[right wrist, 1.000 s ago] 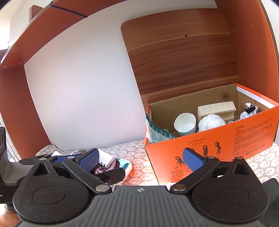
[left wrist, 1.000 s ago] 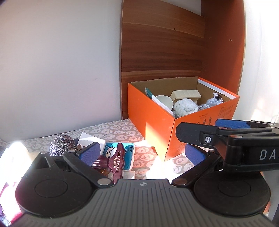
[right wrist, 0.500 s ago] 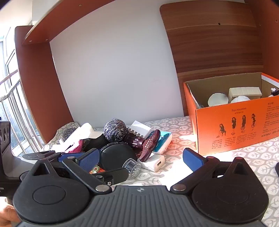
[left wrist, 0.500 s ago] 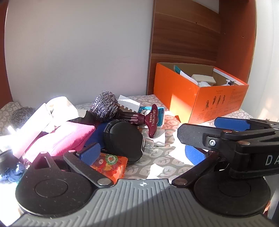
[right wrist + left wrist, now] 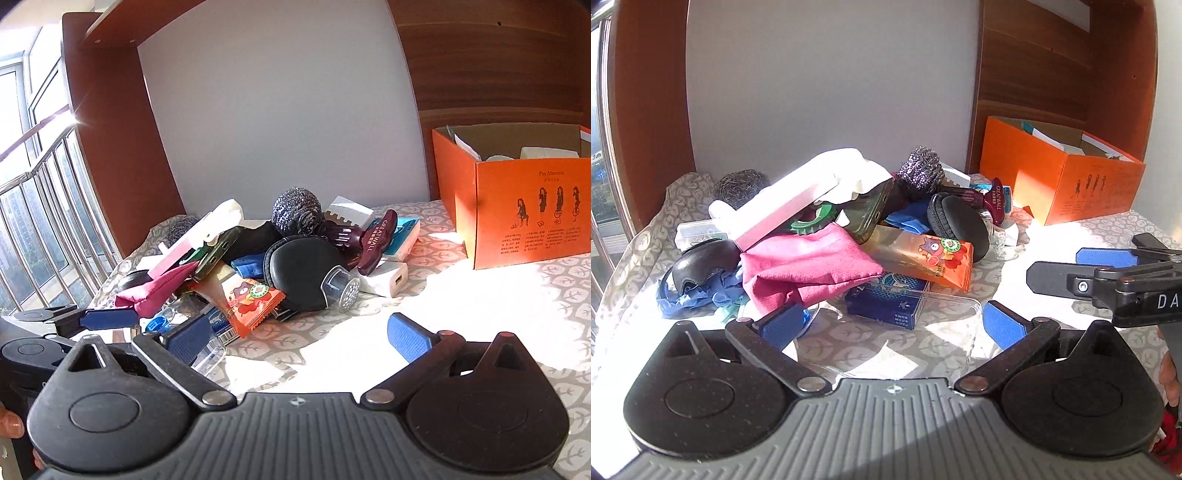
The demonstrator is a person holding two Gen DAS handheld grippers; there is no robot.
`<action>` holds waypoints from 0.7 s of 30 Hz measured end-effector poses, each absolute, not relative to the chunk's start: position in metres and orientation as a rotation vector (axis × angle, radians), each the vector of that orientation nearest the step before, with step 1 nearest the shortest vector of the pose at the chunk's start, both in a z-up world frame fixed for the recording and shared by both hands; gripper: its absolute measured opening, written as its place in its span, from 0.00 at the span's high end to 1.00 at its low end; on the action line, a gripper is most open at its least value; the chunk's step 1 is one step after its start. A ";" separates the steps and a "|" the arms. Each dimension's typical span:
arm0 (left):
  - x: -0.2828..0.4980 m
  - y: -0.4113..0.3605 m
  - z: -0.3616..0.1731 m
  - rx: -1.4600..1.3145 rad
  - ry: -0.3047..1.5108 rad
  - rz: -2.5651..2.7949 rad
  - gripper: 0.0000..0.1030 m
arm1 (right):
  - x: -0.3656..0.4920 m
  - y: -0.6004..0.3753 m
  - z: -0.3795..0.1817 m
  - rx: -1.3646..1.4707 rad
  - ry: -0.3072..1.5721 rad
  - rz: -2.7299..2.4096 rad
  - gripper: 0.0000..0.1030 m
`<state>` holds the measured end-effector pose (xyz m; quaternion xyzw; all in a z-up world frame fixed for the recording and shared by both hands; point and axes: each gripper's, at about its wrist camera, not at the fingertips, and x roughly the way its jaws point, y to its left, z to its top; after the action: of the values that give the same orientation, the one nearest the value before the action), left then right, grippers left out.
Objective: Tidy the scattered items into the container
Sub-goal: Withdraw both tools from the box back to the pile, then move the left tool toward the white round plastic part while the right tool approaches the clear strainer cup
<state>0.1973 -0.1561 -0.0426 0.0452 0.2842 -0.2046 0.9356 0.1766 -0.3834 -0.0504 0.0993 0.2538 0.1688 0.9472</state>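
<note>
Holding white items, orange box [image 5: 524, 206]

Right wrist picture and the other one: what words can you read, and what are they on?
"GREATWALL": on the dark red handle in the pile.
"Pay Attention": on the orange box, above four small figures.
"DA": on the right gripper, cut off by the picture's edge.
Too small to read: the fine print on the box, the orange snack packet, the blue box.

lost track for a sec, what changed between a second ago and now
Both grippers swung away from the orange box toward the pile; the left gripper now hangs open over a clear case. The right gripper is open too. Nothing was grasped or released; the pile looks unmoved.
</note>
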 end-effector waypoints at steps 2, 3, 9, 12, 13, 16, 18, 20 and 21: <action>0.195 -0.147 -0.043 0.075 0.583 -0.401 0.00 | 0.177 -0.376 -0.055 0.187 0.530 0.339 0.00; 0.194 -0.143 -0.044 0.070 0.585 -0.397 0.00 | 0.177 -0.373 -0.057 0.175 0.535 0.338 0.00; 0.190 -0.118 -0.051 0.087 0.575 -0.357 0.00 | 0.181 -0.357 -0.065 0.145 0.555 0.361 0.00; 0.189 -0.114 -0.054 0.131 0.542 -0.323 0.00 | 0.185 -0.351 -0.067 0.121 0.561 0.359 0.00; 0.189 -0.112 -0.054 0.148 0.533 -0.319 0.00 | 0.186 -0.350 -0.068 0.115 0.562 0.357 0.00; 0.190 -0.108 -0.055 0.163 0.518 -0.329 0.00 | 0.190 -0.348 -0.069 0.109 0.567 0.344 0.00; 0.191 -0.103 -0.054 0.137 0.517 -0.363 0.00 | 0.192 -0.349 -0.070 0.117 0.574 0.344 0.00; 0.189 -0.097 -0.053 0.108 0.507 -0.373 0.00 | 0.194 -0.350 -0.070 0.124 0.576 0.346 0.00; 0.188 -0.095 -0.053 0.108 0.502 -0.369 0.00 | 0.194 -0.351 -0.071 0.124 0.576 0.348 0.00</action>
<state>0.1883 -0.0947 -0.0529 0.0532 0.2470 -0.1814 0.9504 0.1942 -0.3508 -0.0706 0.0610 0.2825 0.1707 0.9420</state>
